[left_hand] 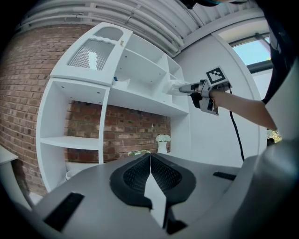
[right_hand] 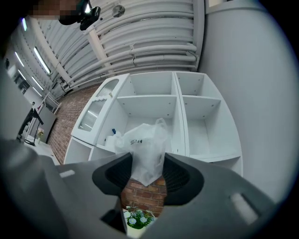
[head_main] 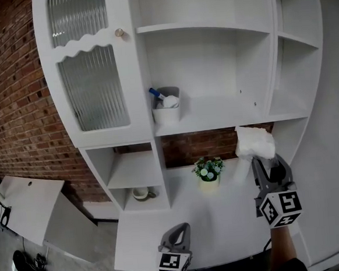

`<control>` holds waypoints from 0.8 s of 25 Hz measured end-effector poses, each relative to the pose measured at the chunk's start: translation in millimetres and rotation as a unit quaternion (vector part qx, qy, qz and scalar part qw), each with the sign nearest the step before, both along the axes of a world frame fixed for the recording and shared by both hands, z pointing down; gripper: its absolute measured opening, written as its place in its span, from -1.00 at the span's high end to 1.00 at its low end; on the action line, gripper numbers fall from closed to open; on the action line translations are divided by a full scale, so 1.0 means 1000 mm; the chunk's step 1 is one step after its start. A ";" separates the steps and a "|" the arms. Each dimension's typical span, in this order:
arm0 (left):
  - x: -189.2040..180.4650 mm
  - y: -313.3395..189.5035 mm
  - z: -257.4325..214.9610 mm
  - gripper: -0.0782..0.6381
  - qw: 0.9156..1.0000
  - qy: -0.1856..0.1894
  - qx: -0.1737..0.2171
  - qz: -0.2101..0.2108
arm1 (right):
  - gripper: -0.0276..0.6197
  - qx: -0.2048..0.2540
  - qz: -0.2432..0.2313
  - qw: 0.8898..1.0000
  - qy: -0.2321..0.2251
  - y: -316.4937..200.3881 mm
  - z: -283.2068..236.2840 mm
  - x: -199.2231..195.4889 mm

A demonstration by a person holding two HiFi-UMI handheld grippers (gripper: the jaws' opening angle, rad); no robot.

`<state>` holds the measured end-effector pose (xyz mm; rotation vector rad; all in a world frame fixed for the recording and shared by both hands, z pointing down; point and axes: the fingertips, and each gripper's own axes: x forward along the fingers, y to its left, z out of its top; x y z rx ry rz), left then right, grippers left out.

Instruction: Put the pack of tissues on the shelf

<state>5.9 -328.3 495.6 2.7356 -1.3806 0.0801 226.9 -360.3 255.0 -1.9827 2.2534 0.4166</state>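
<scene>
The pack of tissues [head_main: 255,141], white in a clear plastic wrap, is held up in front of the white shelf unit [head_main: 215,119], just below the front edge of its middle board at the right. My right gripper [head_main: 265,164] is shut on its lower end. In the right gripper view the pack [right_hand: 145,149] stands between the pads of that gripper [right_hand: 147,175]. My left gripper [head_main: 176,238] hangs low over the counter, shut and empty, as its own view shows [left_hand: 149,163]. That view also catches the right gripper [left_hand: 189,87] with the pack [left_hand: 174,87].
A white cup with a blue-tipped tool [head_main: 166,107] stands on the middle shelf at the left. A small flower pot [head_main: 208,173] sits on the counter below. A mug [head_main: 142,192] rests in a low cubby. A ribbed-glass door [head_main: 89,80] closes the left side.
</scene>
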 end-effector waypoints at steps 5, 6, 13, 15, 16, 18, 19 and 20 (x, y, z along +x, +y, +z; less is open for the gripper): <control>-0.006 -0.012 -0.006 0.75 1.000 0.003 0.006 0.002 | 0.33 0.010 0.007 1.000 0.007 -0.022 -0.014 0.000; -0.007 -0.014 -0.006 0.75 1.000 0.002 0.007 0.006 | 0.34 0.011 0.008 1.000 0.012 -0.027 -0.016 -0.001; -0.009 -0.029 -0.002 0.75 1.000 0.005 -0.003 0.018 | 0.33 0.021 0.012 0.999 0.022 -0.063 -0.033 -0.002; -0.010 -0.034 0.005 0.75 1.000 0.004 -0.007 0.018 | 0.33 0.020 0.017 0.999 0.025 -0.073 -0.040 0.002; -0.010 -0.035 0.009 0.75 1.000 0.002 -0.011 0.018 | 0.33 0.019 0.019 0.999 0.023 -0.078 -0.042 0.005; -0.011 -0.038 0.006 0.75 1.000 0.005 -0.007 0.020 | 0.33 0.014 0.020 1.000 0.015 -0.089 -0.044 0.008; -0.012 -0.039 0.003 0.75 1.000 0.007 -0.003 0.019 | 0.33 0.011 0.021 1.000 0.014 -0.095 -0.044 0.009; -0.014 -0.041 0.000 0.75 1.000 0.007 -0.003 0.018 | 0.33 0.008 0.022 1.000 0.016 -0.101 -0.045 0.009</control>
